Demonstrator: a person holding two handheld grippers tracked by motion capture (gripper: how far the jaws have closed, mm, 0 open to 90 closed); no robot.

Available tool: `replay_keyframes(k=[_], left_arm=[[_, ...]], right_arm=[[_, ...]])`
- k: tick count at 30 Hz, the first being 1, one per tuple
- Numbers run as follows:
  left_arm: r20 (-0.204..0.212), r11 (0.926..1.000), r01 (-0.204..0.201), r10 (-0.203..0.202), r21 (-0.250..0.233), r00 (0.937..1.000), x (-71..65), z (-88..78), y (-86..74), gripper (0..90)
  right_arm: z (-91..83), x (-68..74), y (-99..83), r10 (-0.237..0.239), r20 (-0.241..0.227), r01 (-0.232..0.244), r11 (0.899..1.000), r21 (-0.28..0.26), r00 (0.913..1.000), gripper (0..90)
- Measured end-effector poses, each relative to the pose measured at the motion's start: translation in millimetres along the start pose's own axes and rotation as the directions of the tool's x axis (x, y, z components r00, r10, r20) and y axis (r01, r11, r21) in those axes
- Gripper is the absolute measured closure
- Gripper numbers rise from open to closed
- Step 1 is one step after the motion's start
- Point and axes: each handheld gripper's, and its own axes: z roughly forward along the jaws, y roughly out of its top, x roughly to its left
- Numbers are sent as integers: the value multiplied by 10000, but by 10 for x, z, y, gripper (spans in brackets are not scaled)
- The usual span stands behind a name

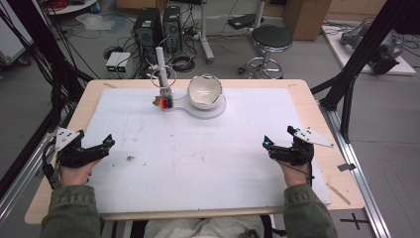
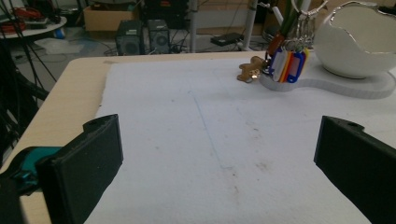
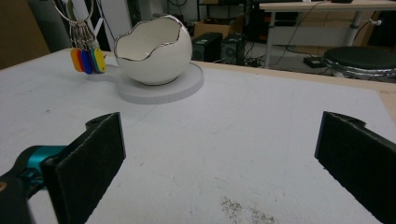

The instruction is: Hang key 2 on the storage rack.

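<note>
The bunch of keys with coloured tags (image 1: pixel 165 101) hangs on an upright post (image 1: pixel 161 67) at the table's far edge, just left of the eggshell-shaped white bowl (image 1: pixel 204 91), well ahead of both grippers. The left gripper (image 1: pixel 101 147) and right gripper (image 1: pixel 277 146) rest near the front corners, jaws spread wide and empty. The left looks slightly nearer, with bare white mat (image 1: pixel 198 148) in between.

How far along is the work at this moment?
Nothing looks done: the keyring bunch hangs on its stand beside the egg-shaped bowl. Nothing is in hand; the left gripper and right gripper rest open near the table's front edge. Reaching and handling remain.
</note>
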Motion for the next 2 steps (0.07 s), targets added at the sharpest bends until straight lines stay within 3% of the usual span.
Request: replay_keyframes(k=[2], left_arm=[[-93, 10000, 24, -23, 50, 10000, 38, 1, -38, 16]], right_arm=[[3, 1, 0, 12, 15, -12, 10000, 13, 10000, 9]])
